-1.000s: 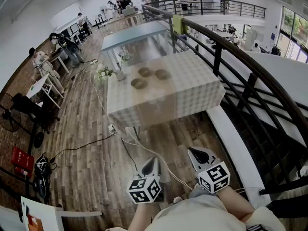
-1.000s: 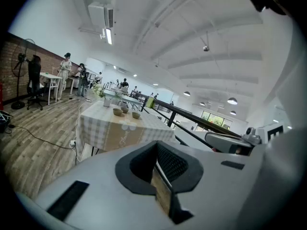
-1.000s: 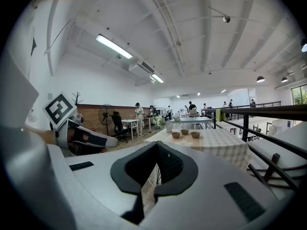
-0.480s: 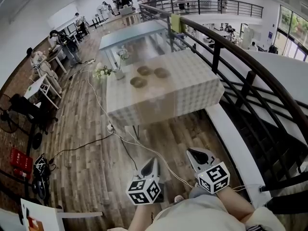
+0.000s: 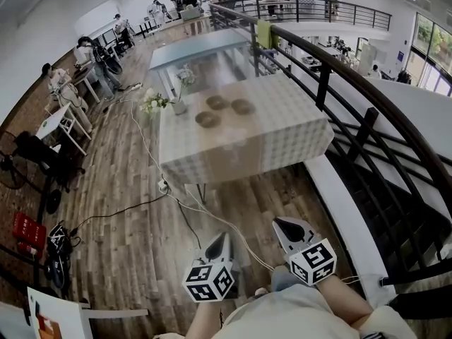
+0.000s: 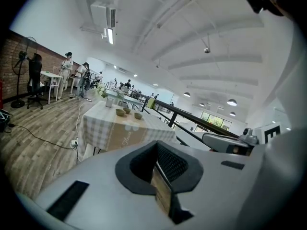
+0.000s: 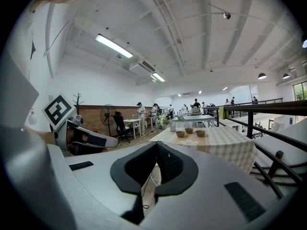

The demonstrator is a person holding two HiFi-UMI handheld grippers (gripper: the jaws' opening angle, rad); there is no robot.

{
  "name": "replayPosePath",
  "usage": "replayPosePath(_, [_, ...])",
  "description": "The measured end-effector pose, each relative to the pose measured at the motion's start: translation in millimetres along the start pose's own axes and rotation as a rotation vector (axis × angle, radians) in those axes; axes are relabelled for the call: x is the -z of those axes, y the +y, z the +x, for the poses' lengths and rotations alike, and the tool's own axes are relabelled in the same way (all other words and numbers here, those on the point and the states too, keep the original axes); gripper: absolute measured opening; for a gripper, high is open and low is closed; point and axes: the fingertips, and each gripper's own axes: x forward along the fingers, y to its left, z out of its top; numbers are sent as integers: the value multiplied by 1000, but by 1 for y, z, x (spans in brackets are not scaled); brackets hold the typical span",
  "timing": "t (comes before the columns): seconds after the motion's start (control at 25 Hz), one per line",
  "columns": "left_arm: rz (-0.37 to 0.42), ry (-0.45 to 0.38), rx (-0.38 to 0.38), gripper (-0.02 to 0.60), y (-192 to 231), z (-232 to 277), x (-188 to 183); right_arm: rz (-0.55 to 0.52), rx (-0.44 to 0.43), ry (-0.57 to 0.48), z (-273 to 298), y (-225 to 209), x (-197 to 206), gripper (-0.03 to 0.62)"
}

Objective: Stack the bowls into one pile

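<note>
L gripper [image 5: 224, 240] and R gripper [image 5: 286, 226] low by my body, well apart from the table [image 5: 282, 129] ahead. Jaws on both closed tight, nothing in them. 3 bowls [image 5: 217, 103] on the checked cloth, near each other but separate, unstacked, just beside a flower vase [image 5: 178, 106].

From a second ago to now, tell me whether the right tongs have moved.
No. The right tongs keep their place beside the white ledge, shut and empty.
</note>
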Motion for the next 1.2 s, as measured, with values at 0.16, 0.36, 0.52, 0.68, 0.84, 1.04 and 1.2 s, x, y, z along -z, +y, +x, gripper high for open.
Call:
replayPosePath(0.16, [8,3,3,3,6,13,-1,-2,7,9,11,-10,6,2])
replayPosePath(0.36, [1,2,-15,3,32,35,2,-14,1,18,40,-18,23,2])
replayPosePath(0.52, [-14,2,-34,3,14,63,-18,-18,-17,25,46,-54,2,2])
replayPosePath(0.68, [-12,8,-49,3,13,100,-31,-10,-24,19,70,-89,-9,2])
replayPosePath(0.84, [-16,-6,-63,3,13,131,-51,-22,-35,22,96,-120,-21,2])
replayPosePath(1.04, [-24,-20,-91,3,13,159,-76,-31,-65,29,123,-147,-37,2])
replayPosePath(1.2, [-32,-25,-118,3,10,180,-77,-22,-81,28,134,-173,-37,2])
